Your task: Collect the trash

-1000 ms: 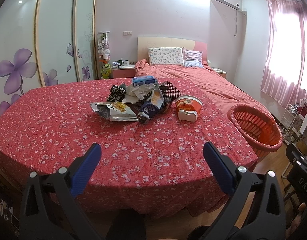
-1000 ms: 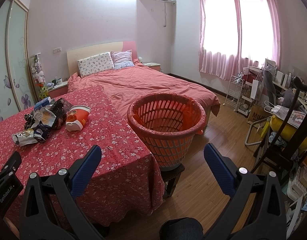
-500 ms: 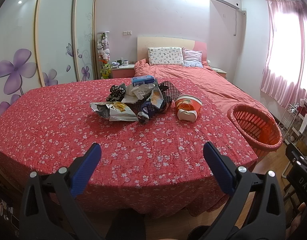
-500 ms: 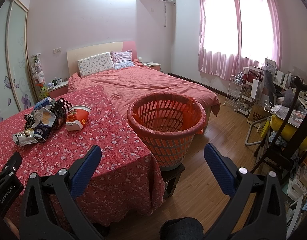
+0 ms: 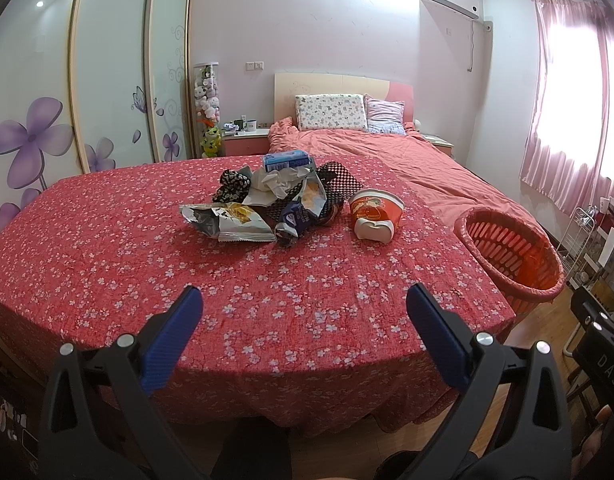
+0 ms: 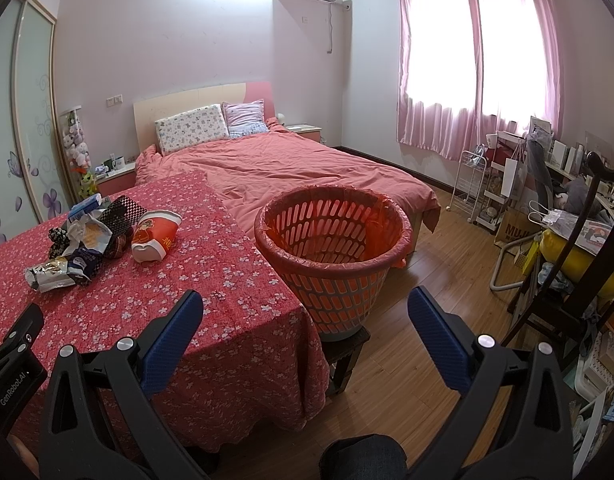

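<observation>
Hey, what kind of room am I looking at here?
A home bedroom, most likely: a made bed with pillows against a headboard, a sliding-door wardrobe, and a table with trash beside an orange basket.

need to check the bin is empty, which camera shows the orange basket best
The right wrist view: the orange slotted plastic basket sits centred, its whole rim, liner and inside visible, nothing seen in it. The left wrist view catches it only at the right edge, distorted.

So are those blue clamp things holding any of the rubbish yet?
No. The left gripper and the right gripper both stand open with nothing between their fingers. The trash pile lies untouched on the table.
</observation>
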{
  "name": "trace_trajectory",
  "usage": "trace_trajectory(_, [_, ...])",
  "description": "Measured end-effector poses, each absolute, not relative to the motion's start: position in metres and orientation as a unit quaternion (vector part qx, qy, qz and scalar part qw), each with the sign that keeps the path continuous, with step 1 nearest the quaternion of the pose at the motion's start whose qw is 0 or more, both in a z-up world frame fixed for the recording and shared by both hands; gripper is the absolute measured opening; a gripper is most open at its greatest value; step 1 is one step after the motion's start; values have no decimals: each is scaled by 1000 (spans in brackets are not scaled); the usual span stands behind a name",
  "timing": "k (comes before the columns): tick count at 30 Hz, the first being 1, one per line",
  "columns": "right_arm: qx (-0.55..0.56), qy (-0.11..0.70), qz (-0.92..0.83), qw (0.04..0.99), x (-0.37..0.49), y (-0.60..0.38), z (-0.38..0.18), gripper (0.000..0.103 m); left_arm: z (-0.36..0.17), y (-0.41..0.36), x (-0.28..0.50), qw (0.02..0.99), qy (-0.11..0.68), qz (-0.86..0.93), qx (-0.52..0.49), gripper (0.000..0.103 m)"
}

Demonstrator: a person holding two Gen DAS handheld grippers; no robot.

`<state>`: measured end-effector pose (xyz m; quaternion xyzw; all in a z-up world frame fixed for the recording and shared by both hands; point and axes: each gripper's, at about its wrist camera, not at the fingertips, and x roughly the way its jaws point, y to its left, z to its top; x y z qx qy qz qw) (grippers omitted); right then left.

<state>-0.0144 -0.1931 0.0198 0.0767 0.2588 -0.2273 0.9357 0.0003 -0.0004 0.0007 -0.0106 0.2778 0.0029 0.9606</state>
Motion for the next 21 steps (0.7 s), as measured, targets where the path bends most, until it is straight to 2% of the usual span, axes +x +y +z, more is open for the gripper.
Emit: trace_trajectory(21, [76,263,-223,935,-13,-194,17,101,-5,6,9,958,287,9,-14,99])
